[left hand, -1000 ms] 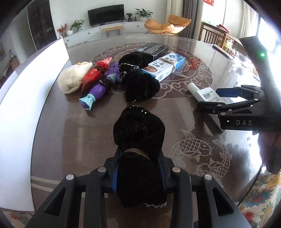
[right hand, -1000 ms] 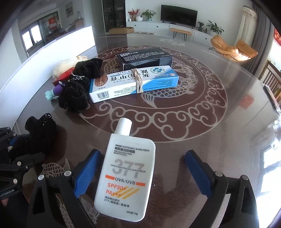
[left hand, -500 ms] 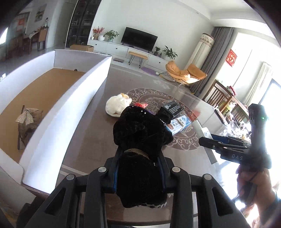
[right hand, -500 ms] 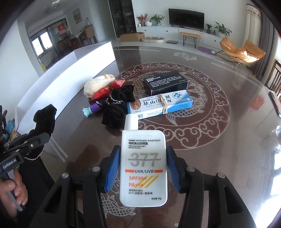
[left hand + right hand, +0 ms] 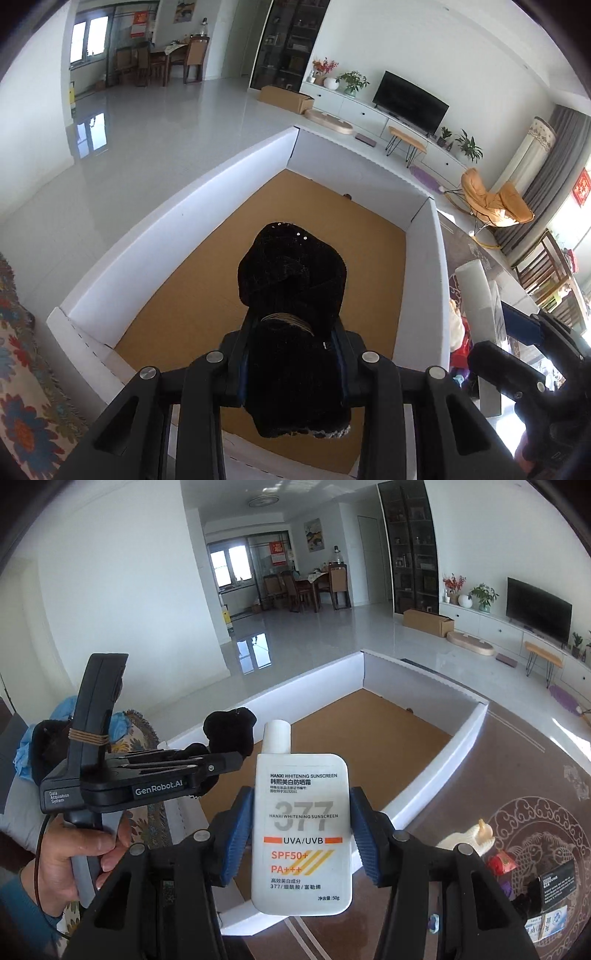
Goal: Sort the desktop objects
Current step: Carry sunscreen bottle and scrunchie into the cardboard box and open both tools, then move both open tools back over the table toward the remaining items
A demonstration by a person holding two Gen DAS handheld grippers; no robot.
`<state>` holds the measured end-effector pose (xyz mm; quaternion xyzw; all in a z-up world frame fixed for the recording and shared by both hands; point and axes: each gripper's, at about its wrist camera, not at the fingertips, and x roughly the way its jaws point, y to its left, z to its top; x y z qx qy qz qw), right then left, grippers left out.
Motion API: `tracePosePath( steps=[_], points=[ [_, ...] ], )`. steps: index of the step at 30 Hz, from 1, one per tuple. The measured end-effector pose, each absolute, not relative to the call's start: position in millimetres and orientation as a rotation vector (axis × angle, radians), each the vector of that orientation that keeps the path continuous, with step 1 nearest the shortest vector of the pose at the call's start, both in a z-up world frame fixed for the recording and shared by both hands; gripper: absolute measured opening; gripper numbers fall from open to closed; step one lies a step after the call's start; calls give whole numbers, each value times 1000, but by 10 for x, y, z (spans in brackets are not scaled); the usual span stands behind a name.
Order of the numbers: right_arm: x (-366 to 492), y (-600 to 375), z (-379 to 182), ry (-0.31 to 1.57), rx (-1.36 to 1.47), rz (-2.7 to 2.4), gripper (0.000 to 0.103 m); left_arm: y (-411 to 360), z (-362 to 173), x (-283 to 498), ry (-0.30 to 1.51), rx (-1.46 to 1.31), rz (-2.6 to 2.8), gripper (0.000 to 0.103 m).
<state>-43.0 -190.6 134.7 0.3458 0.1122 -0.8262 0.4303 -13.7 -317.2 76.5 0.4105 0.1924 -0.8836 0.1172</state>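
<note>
From the left wrist, the left gripper (image 5: 293, 354), still clamped on the black fuzzy fabric bundle (image 5: 291, 280), has swung from the table to above the white-walled box with a brown cardboard floor (image 5: 177, 236). From the right wrist, the right gripper (image 5: 301, 834) has closed on and lifted the white flat sunscreen bottle (image 5: 301, 834), now over the dark patterned table's (image 5: 517, 760) edge beside the box, glossy living-room floor (image 5: 314, 642) beyond.

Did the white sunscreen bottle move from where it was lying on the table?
Yes. The right gripper lifted the sunscreen bottle off the table, leftward toward the white box.
</note>
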Motion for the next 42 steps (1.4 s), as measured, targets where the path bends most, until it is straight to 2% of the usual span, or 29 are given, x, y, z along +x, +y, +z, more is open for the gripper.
tracePosePath(
  steps=[4,7,11,17,19,21,22,27,32,36,42],
  points=[
    [-630,-2351,939,370,1008,-2048,52,-3289,475,-235,542,1296,-2498,36],
    [-694,-2432,649,383,1137,-2001,53,-3278,328,-264,534,1344,-2453,53],
    [-578,-2244,667,364,1048,-2017,76,-3141,426,-218,491,1269,-2485,70],
    [-320,-1343,972,209,813,-2196,101,-2604,790,-85,485,1154,-2663,71],
    [-252,-972,943,203,796,-2262,101,-2264,875,-54,494,1167,-2754,73],
    [-217,-577,855,223,803,-2341,101,-1855,905,-8,499,1208,-2856,89],
    [-203,-352,789,230,820,-2380,101,-1645,889,3,493,1231,-2900,91],
    [-186,708,334,275,1033,-2532,102,-633,481,0,407,1444,-3013,92],
    [-84,1477,9,289,1206,-2608,101,-49,-98,-146,298,1630,-2938,92],
    [-20,1665,-138,250,1263,-2628,101,174,-252,-146,98,1616,-2918,92],
    [-3,1610,-241,235,1279,-2632,101,161,-279,-109,50,1540,-2902,92]
  ],
)
